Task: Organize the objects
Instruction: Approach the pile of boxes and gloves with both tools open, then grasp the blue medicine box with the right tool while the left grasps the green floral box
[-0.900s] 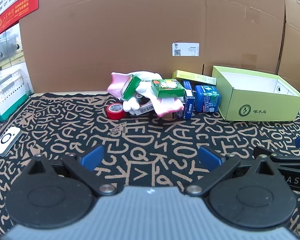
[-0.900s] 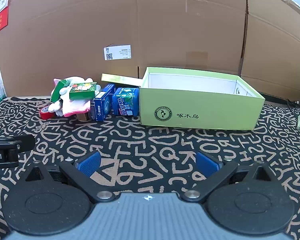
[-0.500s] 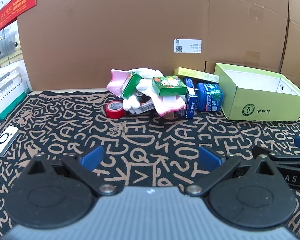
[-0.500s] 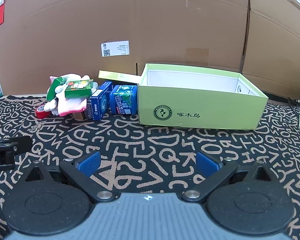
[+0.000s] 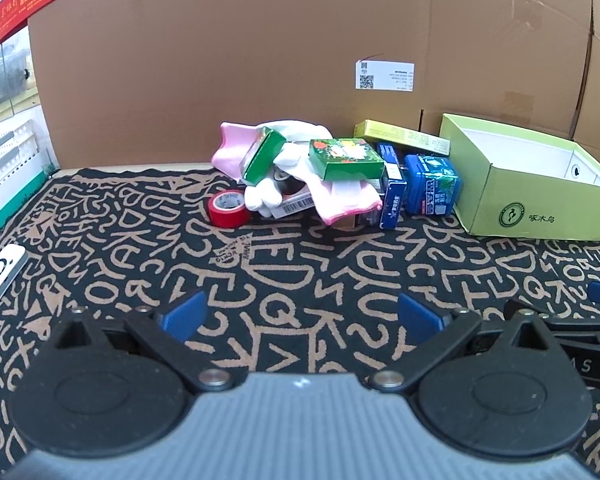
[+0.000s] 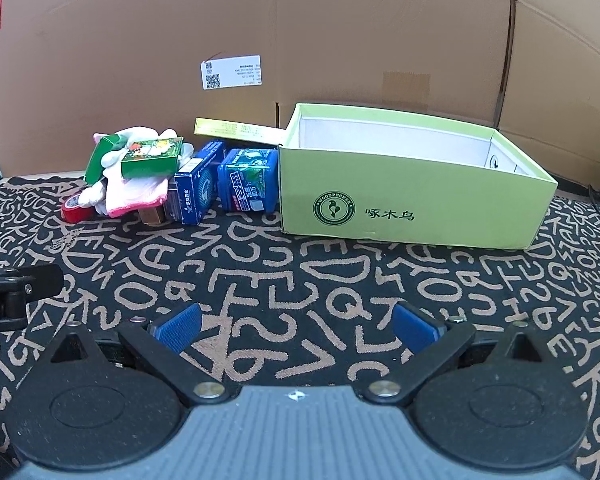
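At far left we see a white device lying on the letter-patterned cloth. Next comes a red tape roll, touching the heap of clutter: a pink-and-white glove draped over small cartons, with two green boxes on top, one leaning, one lying flat. Just right of the heap stands a dark blue box on edge, then a blue packet touching the open lime-green shoebox, whose white interior shows nothing inside. A long yellow box lies behind, against the cardboard backdrop. In the foreground, we find the left gripper with its blue pads spread wide apart over bare cloth, nothing between them; the right gripper likewise stands fully apart and holds nothing. Both hover well short of the heap.
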`<control>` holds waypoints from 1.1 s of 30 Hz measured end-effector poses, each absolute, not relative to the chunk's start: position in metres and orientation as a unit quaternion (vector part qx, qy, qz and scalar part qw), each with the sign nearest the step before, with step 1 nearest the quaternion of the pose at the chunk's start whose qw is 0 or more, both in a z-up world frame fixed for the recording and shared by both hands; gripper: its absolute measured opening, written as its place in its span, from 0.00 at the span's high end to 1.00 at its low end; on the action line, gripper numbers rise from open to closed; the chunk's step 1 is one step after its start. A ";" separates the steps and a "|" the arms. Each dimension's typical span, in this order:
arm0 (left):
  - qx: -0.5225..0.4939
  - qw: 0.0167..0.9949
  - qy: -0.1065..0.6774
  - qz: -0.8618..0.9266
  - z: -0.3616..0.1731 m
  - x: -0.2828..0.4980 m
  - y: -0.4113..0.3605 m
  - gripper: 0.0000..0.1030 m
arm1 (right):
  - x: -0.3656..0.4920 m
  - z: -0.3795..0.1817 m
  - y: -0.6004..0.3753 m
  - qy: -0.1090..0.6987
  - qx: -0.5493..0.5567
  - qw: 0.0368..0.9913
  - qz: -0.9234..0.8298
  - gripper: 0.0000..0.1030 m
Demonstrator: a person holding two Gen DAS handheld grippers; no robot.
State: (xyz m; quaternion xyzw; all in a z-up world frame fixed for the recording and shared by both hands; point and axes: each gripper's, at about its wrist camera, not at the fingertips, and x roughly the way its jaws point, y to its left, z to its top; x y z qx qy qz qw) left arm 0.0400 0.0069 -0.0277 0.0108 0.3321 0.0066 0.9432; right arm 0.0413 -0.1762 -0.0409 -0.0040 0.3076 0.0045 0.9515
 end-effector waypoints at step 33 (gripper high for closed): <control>-0.043 0.939 0.340 -0.035 -0.028 0.122 0.061 0.00 | 0.109 -0.048 -0.127 0.277 -0.012 0.948 0.154 0.00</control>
